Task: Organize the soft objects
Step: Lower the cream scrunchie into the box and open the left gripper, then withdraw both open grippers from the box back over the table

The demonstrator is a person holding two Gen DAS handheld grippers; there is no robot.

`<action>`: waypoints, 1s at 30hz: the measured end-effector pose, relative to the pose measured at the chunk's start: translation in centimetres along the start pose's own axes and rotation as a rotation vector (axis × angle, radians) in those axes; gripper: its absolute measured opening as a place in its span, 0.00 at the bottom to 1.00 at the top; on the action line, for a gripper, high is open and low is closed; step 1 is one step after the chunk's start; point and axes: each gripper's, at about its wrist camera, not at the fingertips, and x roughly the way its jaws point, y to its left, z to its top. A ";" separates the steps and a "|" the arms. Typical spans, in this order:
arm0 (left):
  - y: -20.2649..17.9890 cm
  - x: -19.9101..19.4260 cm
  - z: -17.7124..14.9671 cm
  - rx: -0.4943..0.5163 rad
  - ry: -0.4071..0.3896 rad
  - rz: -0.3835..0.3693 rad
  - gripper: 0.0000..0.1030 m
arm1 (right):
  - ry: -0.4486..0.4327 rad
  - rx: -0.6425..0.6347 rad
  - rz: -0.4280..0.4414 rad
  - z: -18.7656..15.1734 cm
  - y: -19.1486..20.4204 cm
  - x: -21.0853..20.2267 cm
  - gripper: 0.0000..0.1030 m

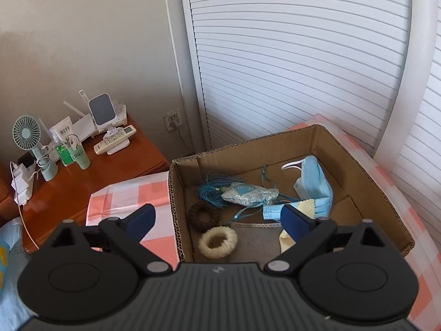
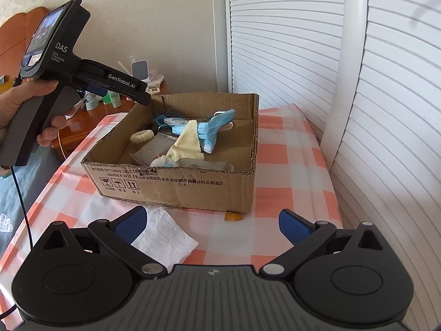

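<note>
Box: a shallow cardboard box (image 1: 366,171) stands on a surface under a pink and white checked cloth (image 2: 284,165); its top is open.
Soft things inside: a blue face mask (image 1: 314,182) leans toward the far right side; a pale yellow cloth (image 2: 187,140) lies in front of it; a blue tasselled pouch (image 1: 248,194) lies in the middle.
Hair rings: a brown scrunchie (image 1: 203,216) and a cream scrunchie (image 1: 217,241) lie close together near the left wall of the box, the cream one nearer to the camera.
Bottom of box: a grey cloth (image 1: 253,240) with a pale edge lies flat under the other things.
Outside the box: a white tissue (image 2: 162,237) lies on the checked cloth in front of the box, partly under the left finger of the right claw.
Left claw: the left claw (image 1: 217,218) is over the near left part of the box; its jaws stand wide apart and hold nothing.
Right claw: the right claw (image 2: 212,222) is low over the checked cloth, before the box; its jaws are wide apart and grip nothing.
Hand: a hand (image 2: 16,104) grips the handle of the left device, left of the box.
Around: a wooden nightstand (image 1: 91,173) at the left carries a small fan (image 1: 27,132) and remote controls (image 1: 115,139); white louvered doors (image 1: 289,55) are behind the box.
</note>
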 end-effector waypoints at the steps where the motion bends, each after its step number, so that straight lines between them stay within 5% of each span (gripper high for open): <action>1: 0.1 0.0 -0.1 -0.008 -0.002 -0.008 0.94 | -0.002 0.003 0.000 0.0 -0.1 -0.1 1.00; 18: -2.2 -7.0 -3.9 0.014 -0.022 -0.044 0.94 | -0.073 0.027 0.019 -1.7 -0.3 -4.4 1.00; 30: -5.1 -11.4 -10.8 0.044 -0.017 -0.103 0.96 | -0.062 0.053 -0.021 -4.4 -1.5 -5.1 1.00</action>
